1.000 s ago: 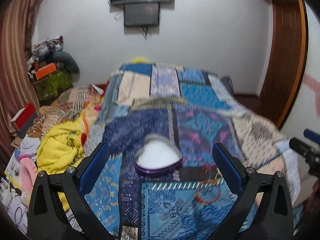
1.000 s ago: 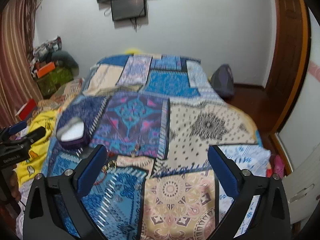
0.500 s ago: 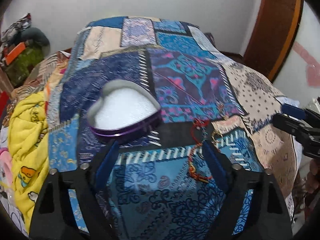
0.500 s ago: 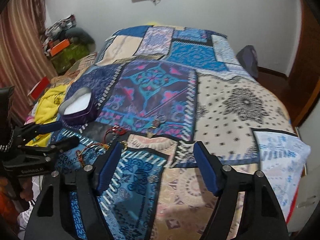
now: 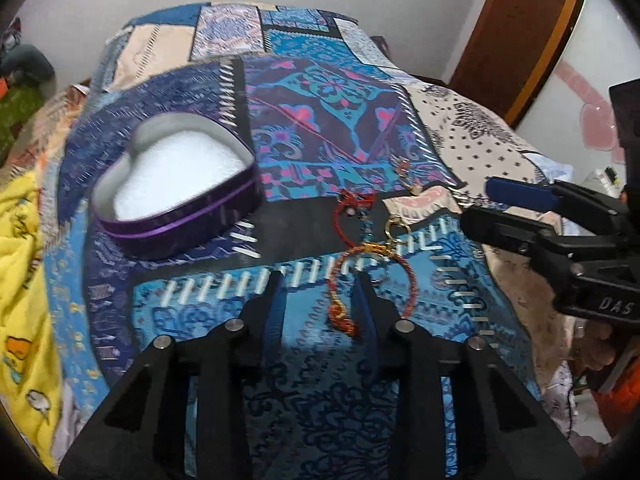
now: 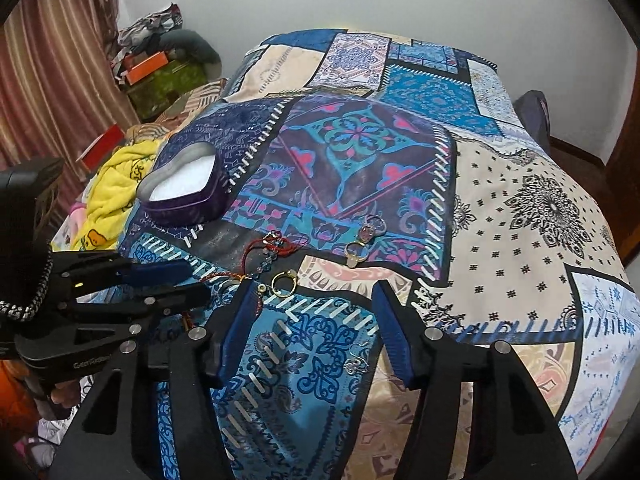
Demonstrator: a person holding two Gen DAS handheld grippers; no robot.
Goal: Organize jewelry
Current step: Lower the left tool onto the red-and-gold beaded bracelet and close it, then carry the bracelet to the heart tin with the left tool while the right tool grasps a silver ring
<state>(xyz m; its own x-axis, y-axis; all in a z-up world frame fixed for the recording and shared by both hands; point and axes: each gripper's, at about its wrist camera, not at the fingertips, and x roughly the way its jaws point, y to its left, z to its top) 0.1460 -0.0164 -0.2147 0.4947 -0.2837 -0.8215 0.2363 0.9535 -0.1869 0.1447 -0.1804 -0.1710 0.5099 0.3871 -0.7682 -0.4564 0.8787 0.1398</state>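
Observation:
A purple heart-shaped tin (image 5: 176, 192) with white lining sits open on the patchwork bedspread; it also shows in the right wrist view (image 6: 182, 192). Jewelry lies to its right: a red-orange cord bracelet (image 5: 372, 276), a red cord piece (image 5: 354, 204), gold rings (image 5: 396, 226). In the right wrist view I see a gold ring (image 6: 284, 282), more rings (image 6: 362, 244) and the red cord piece (image 6: 276, 246). My left gripper (image 5: 320, 300) is open, its jaws partly closed, low over the bracelet's left side. My right gripper (image 6: 316, 320) is open, just short of the gold ring.
The bedspread (image 6: 520, 208) covers the whole bed. A yellow blanket (image 5: 20, 260) lies at the left edge. Cluttered boxes and clothes (image 6: 160, 68) stand by the curtain at the back left. A wooden door frame (image 5: 516, 36) is at the right.
Both grippers have come down and forward toward the jewelry. The left gripper's jaws have narrowed and now sit over the cord bracelet. The right jaws have narrowed a little.

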